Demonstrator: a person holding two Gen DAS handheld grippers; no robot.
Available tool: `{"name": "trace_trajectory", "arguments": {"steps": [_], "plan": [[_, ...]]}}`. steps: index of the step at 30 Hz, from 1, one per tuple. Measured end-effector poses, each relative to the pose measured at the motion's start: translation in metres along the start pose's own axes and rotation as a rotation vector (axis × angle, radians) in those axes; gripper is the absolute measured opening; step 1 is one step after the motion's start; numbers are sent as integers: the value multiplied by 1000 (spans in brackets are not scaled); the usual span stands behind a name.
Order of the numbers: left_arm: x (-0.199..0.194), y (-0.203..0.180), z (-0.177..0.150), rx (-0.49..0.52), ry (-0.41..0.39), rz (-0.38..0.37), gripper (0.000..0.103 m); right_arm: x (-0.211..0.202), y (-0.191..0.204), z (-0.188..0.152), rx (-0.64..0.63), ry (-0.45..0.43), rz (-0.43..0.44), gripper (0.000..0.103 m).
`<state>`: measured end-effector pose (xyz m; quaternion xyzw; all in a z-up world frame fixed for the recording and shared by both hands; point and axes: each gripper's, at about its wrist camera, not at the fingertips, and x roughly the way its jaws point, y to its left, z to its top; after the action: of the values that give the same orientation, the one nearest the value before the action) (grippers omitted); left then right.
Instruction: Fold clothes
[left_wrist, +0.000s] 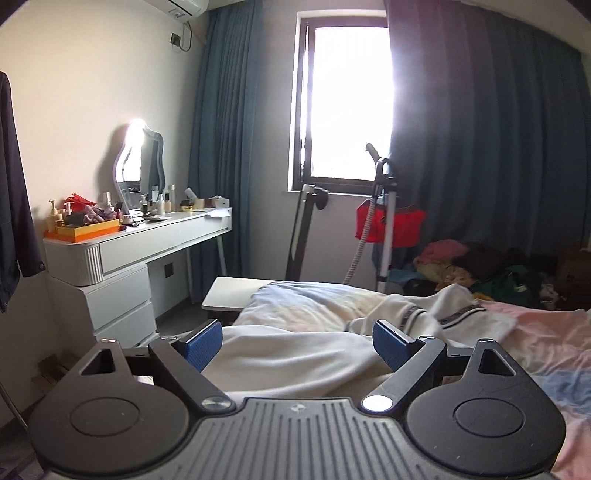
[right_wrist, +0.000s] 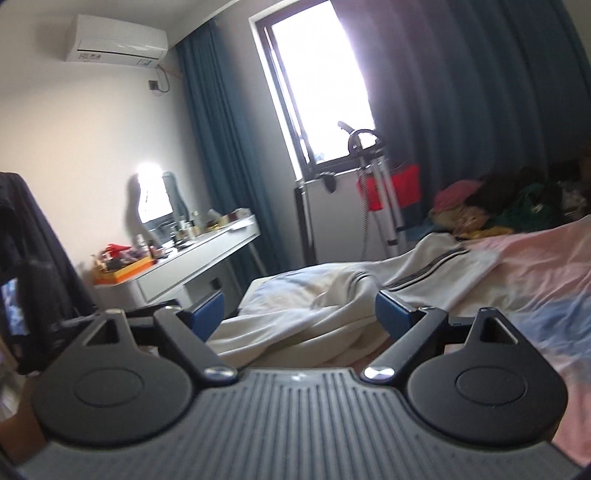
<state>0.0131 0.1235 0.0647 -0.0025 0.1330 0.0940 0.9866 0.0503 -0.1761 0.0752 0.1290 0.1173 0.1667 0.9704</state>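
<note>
A cream-white garment with dark striped trim (left_wrist: 295, 350) lies rumpled on the bed (left_wrist: 554, 332); it also shows in the right wrist view (right_wrist: 303, 317). My left gripper (left_wrist: 297, 345) is open, its blue pads (left_wrist: 204, 344) spread wide just above the near part of the garment, holding nothing. My right gripper (right_wrist: 299, 314) is open too, its blue pads (right_wrist: 389, 314) apart over the same cloth, empty. The trimmed end of the garment (right_wrist: 436, 266) stretches away to the right.
The bed has a pink and blue sheet (right_wrist: 535, 280). A pile of mixed clothes (left_wrist: 480, 269) lies at the far right. A white dressing table (left_wrist: 147, 243) with a mirror and bottles stands left. A garment steamer stand (left_wrist: 384, 221) and curtains stand by the window.
</note>
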Motion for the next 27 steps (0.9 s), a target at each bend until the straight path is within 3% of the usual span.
{"name": "trace_trajectory", "arguments": {"steps": [6, 8, 16, 18, 21, 25, 27], "plan": [[-44, -36, -30, 20, -105, -40, 94, 1, -38, -19, -7, 16, -5, 89], [-45, -42, -49, 29, -107, -36, 94, 3, -49, -33, -26, 16, -34, 89], [-21, -45, -83, -3, 21, -38, 94, 2, -69, -67, -40, -5, -111, 89], [-16, -42, -89, -2, 34, -59, 94, 6, -75, -73, -18, 14, -126, 89], [3, -47, -95, -15, 85, -150, 94, 12, -86, -84, 19, 55, -180, 89], [49, -70, -89, 86, 131, -184, 93, 21, -101, -93, 81, 98, -227, 89], [77, -80, -84, 137, 116, -177, 93, 23, -106, -93, 106, 113, -240, 89]]}}
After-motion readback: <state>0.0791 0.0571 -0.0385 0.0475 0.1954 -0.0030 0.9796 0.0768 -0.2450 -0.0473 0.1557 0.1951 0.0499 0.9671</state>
